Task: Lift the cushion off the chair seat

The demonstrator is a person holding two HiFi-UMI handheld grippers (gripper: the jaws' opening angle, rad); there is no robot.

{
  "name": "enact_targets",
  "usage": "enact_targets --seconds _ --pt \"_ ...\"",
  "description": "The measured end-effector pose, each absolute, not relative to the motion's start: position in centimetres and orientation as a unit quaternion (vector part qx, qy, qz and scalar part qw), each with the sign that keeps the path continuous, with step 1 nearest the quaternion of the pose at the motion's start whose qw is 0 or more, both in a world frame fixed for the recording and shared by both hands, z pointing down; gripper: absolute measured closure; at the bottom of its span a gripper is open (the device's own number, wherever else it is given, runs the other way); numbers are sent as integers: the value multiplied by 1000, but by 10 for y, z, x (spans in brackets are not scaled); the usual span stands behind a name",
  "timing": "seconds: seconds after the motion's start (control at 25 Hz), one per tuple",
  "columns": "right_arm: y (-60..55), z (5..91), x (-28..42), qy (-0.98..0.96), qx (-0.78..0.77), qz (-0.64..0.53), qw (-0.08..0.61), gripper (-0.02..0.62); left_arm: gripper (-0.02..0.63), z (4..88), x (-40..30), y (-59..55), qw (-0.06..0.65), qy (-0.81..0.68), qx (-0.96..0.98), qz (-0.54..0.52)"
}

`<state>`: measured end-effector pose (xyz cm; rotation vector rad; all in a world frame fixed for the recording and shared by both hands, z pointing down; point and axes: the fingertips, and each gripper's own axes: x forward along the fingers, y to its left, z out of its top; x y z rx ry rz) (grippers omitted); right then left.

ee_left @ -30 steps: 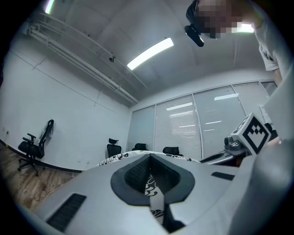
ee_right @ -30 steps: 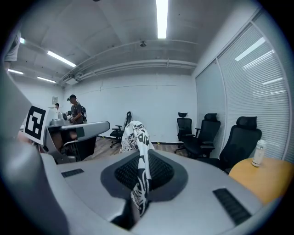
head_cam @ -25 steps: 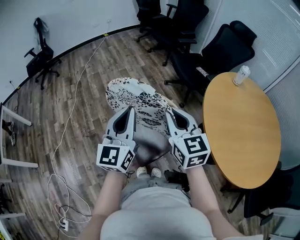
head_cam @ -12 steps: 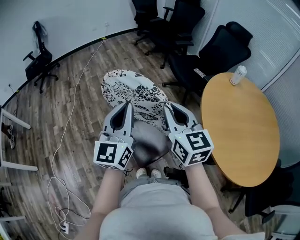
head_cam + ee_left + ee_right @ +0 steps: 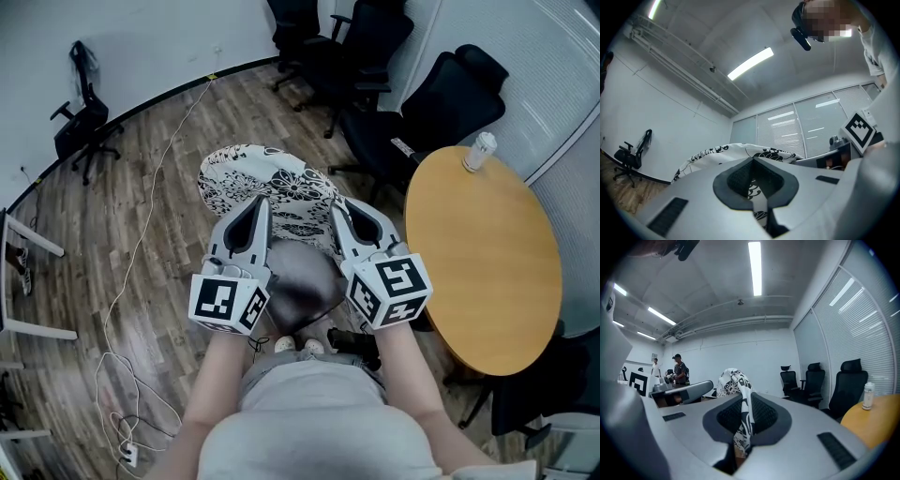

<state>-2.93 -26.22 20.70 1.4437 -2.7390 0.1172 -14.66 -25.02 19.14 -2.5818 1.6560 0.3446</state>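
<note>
Two grips: left tool (image 5: pixel 262 202), right tool (image 5: pixel 337 208) clamped on cushion (image 5: pixel 272 184) edge | long axis points away

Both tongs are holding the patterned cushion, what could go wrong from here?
The left tongs and right tongs each pinch only a thin fold at the cushion's near edge, so it might slip free. Most of the cushion hangs beyond the tongs and may sag or swing. The round table with a bottle stands close on the right; a wide turn might bump it.
</note>
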Motion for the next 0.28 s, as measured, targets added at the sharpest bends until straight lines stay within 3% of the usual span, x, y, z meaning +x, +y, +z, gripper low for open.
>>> enact_targets --seconds 0.28 --pt "-265 200 -29 -883 469 26 21 552 604 186 -140 -249 35 527 -841 113"
